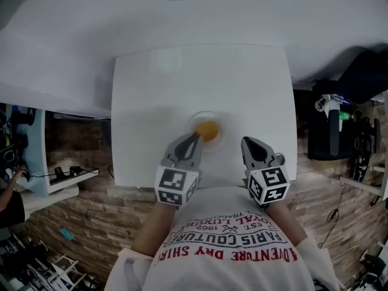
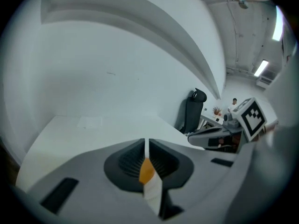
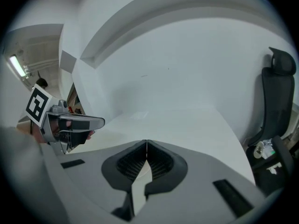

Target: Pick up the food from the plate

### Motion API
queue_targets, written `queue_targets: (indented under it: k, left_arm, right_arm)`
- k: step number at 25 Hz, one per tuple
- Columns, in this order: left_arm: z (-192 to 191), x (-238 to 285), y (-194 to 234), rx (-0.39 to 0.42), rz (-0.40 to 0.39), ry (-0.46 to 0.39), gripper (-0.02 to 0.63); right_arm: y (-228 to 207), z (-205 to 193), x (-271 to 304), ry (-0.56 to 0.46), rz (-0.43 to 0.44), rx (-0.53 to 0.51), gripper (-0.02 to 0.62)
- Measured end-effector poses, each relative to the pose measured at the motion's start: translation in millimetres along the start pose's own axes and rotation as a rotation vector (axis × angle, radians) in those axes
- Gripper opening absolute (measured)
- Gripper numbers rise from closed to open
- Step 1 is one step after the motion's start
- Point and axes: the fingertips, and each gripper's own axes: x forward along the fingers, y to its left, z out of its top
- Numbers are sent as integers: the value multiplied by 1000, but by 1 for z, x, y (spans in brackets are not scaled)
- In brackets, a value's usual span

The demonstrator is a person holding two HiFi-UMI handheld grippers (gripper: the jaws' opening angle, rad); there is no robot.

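At the near left side of the plate (image 1: 220, 119), we are holding the left gripper (image 1: 195, 137) with its two jaws pressed together and nothing between them. Its tip is pointing at the food (image 1: 207, 129), which is sitting in the middle of the plate. From this tip the food is lying just ahead and a little to the right. We are thinking the jaws are going to have to come apart before they can go around it.

On the near right side of the plate, we are holding the right gripper (image 1: 247, 142) a bit farther off. Its jaws are pressed together too, and it is carrying nothing. So the left gripper is sitting nearer the food.

The food is looking round and orange. We are not seeing a long side on it, so we are guessing it can be grabbed from any side.

Some things are hard to see. The plate is looking pale on the white table (image 1: 200, 71), so its rim is fading away. The left gripper is covering the near left part of the plate. Looking along the left jaws, we are seeing only a thin bit of orange through the slit. We cannot tell if the tip is touching the food. Looking along the right jaws, we are seeing only table.
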Motion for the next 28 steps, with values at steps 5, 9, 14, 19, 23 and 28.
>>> queue_targets:
  k: [5, 9, 14, 19, 23, 28]
  left_arm:
    - [-24, 21, 7, 57, -99, 84, 173]
    - [-42, 40, 5, 119, -180, 140, 291]
    - [-72, 68, -3, 286, -256, 247, 401]
    - [-94, 87, -3, 299, -268, 329, 413]
    - [-110, 98, -2, 336, -275, 394, 413]
    - [-122, 109, -5, 360, -280, 438, 413]
  right_arm:
    - [4, -10, 12, 41, -22, 31, 14]
    - [3, -21, 19, 68, -33, 57, 14]
    - [1, -31, 25, 97, -42, 97, 14]
    - [-5, -36, 32, 115, -42, 95, 14]
    - [-8, -40, 38, 134, -36, 102, 14]
    - [-13, -46, 47, 156, -25, 119, 14]
